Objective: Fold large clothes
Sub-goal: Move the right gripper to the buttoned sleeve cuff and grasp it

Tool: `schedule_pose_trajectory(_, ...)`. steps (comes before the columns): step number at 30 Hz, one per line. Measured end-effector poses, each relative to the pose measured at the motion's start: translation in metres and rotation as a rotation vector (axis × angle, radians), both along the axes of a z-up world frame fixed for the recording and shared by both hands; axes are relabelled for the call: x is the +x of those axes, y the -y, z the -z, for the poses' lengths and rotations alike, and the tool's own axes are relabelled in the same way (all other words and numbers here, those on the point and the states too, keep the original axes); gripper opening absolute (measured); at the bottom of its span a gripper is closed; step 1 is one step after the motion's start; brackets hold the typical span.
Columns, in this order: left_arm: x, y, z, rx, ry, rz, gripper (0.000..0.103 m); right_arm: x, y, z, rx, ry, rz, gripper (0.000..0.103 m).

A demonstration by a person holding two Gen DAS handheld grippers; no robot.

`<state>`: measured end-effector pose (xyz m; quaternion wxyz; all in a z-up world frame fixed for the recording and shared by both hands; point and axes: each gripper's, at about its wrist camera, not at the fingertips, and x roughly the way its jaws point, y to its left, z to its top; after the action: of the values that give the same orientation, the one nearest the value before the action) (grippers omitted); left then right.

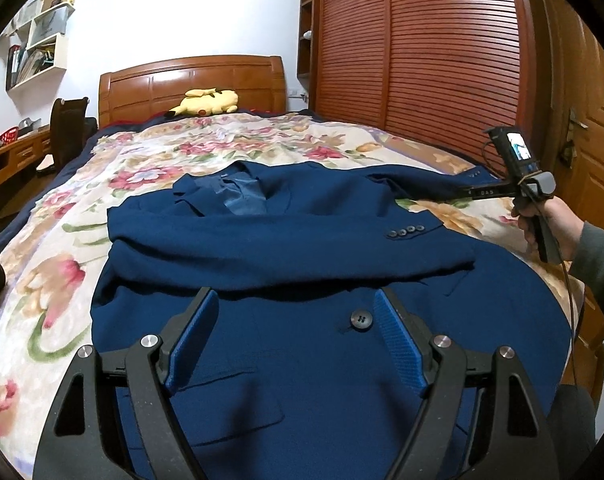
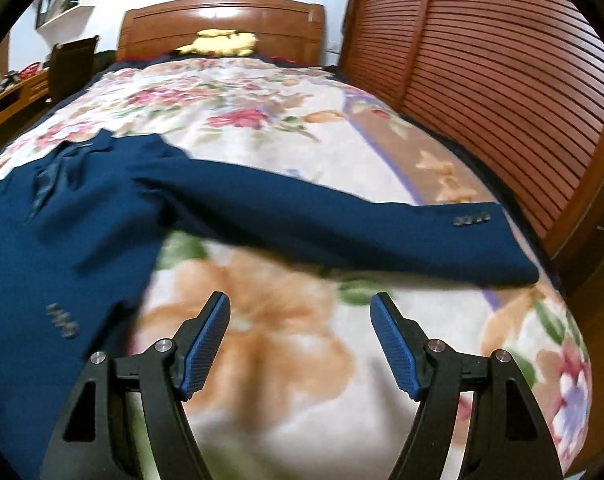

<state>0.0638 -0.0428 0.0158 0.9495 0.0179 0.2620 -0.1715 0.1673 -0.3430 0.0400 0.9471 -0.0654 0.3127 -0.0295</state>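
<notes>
Only readable bit I'm spotting is "DAS" in white letters, showing on the black bar of the right claw (image 1: 468, 192). The character before it is looking too blurry.

jacket (image 1: 302, 280) on bed (image 1: 81, 208), plush toy (image 1: 205, 102) behind

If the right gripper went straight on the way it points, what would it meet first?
Probably the outstretched jacket sleeve, lying across the floral blanket ahead of the open right gripper. Depth is unclear; aimed lower, it would touch the blanket first.
</notes>
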Motion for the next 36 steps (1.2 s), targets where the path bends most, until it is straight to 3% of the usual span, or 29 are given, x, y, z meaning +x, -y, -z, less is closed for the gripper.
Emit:
schedule_pose_trajectory(12, 0.010, -0.008, 0.006, -0.025, -0.040, -0.022, 0.081, 0.061, 0.069, 0.013, 0.042, 0.009, 0.175, 0.074)
schedule_pose_trajectory(20, 0.012, -0.003, 0.009, -0.001, -0.049, -0.030, 0.081, 0.086, 0.116, 0.009, 0.194, 0.050, 0.289, 0.075)
schedule_pose_trajectory(29, 0.014, -0.004, 0.010, 0.002, -0.057, -0.031, 0.081, 0.105, 0.143, 0.023, 0.179, -0.017, 0.454, 0.075)
schedule_pose_trajectory(33, 0.015, -0.004, 0.011, -0.004, -0.061, -0.030, 0.081, 0.113, 0.147, 0.033, 0.220, -0.068, 0.442, 0.079)
schedule_pose_trajectory(36, 0.016, -0.005, 0.012, -0.008, -0.063, -0.031, 0.081, 0.117, 0.139, 0.033, 0.182, -0.082, 0.425, 0.079)
